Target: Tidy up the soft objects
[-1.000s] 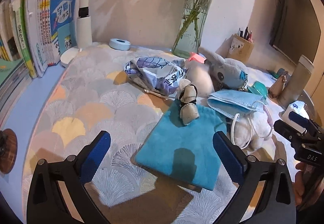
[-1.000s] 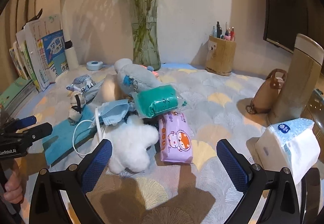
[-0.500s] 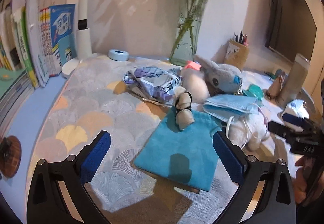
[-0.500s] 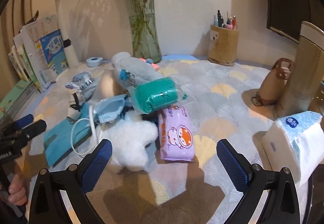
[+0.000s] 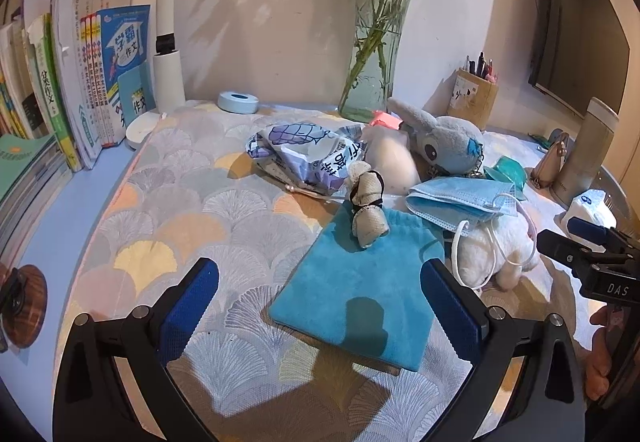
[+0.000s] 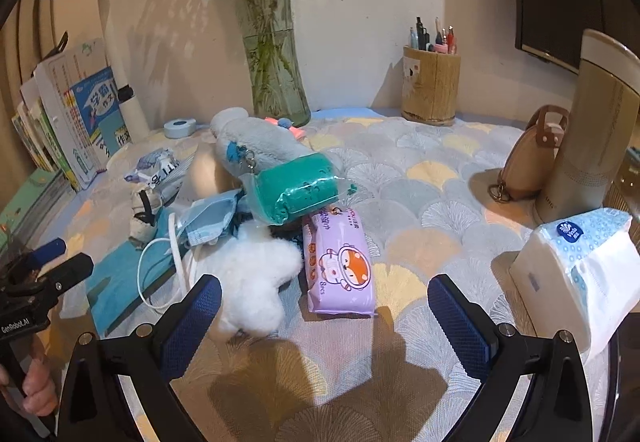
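A pile of soft things lies mid-table. A teal cloth pouch [image 5: 360,282] lies flat in front of my open left gripper [image 5: 320,294], with a small beige bundle tied by a black band [image 5: 366,208] on its far end. Beside it are a blue face mask [image 5: 456,200], a white fluffy toy [image 6: 252,274], a grey-blue plush [image 5: 444,140] and a crumpled printed bag [image 5: 308,150]. My open right gripper [image 6: 324,318] is empty, above the cloth just in front of a purple wipes pack [image 6: 340,262] and a green wrapped roll [image 6: 296,188].
Books [image 5: 60,82] stand at the left. A glass vase with flowers [image 5: 374,54], a pen holder [image 6: 430,84], a tall flask [image 6: 588,130], a brown pouch [image 6: 532,158] and a tissue pack [image 6: 576,274] stand around. A blue tape roll [image 5: 238,102] lies at the back.
Both grippers have pulled back a little and shifted slightly; the views moved only a bit. Nothing on the table has moved, and both grippers stay open and empty.
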### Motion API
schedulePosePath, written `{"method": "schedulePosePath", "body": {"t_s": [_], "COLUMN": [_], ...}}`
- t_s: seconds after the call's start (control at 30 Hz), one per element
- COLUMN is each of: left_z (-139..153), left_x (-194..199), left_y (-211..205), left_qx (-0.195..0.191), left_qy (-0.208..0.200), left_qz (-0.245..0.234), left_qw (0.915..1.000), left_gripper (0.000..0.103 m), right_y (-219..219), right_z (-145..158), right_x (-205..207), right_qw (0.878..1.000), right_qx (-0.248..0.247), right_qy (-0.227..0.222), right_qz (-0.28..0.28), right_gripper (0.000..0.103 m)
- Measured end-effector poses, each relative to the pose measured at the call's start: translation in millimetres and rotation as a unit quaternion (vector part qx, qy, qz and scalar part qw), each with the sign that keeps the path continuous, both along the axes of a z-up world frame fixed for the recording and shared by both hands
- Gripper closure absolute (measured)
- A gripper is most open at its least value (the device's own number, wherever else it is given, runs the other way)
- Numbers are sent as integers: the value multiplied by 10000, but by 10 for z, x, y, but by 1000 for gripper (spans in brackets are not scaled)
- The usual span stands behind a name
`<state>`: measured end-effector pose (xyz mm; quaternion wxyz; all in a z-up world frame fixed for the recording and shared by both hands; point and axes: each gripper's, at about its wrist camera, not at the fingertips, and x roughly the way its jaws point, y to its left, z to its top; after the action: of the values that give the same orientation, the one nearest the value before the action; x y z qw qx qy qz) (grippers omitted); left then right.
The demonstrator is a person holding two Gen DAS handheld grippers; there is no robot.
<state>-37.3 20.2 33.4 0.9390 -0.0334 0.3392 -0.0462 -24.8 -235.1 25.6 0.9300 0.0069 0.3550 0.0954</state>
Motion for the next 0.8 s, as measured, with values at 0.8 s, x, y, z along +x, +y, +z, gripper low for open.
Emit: {"method": "schedulePosePath", "body": {"t_s": [0.8], "left_z": [-3], "left_x": [23], "left_y": [-4], "left_qx": [46], "left_qy": [43], "left_qz": [-77], "left_qw": [9999], "left_gripper": [2], "right_y": [-5], "right_z": [-7], "right_x": [31], "right_qw": [10000], "right_qx": [31], "right_qy": [78], "right_qz": [33], "right_gripper": [0]}}
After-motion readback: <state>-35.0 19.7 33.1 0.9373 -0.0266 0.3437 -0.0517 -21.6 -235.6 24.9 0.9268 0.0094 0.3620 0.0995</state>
